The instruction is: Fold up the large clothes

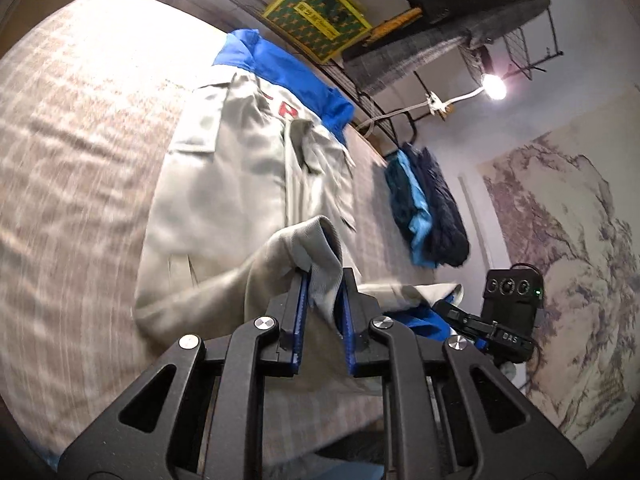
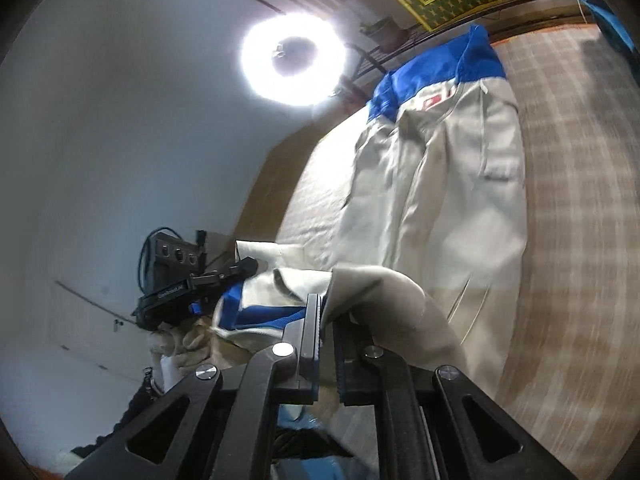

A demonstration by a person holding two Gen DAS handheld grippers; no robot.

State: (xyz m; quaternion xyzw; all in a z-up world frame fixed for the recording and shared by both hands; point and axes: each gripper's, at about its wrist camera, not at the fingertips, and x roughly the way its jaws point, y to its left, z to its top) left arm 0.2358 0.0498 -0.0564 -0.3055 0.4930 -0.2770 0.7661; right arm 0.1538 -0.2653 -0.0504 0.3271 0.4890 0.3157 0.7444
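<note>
grey-and-blue work jacket [image 1: 224, 184] lies spread on the checked bedspread [image 1: 72, 152], blue collar toward the wire rack [image 1: 516, 40]. its near hem is lifted off the bed: the left gripper [image 1: 323, 280] is clamped on a bunched grey fold, and the right gripper [image 2: 328, 316] is clenched on another fold of the same hem. folded blue clothes [image 1: 424, 208] sit near the bed's edge.
</note>
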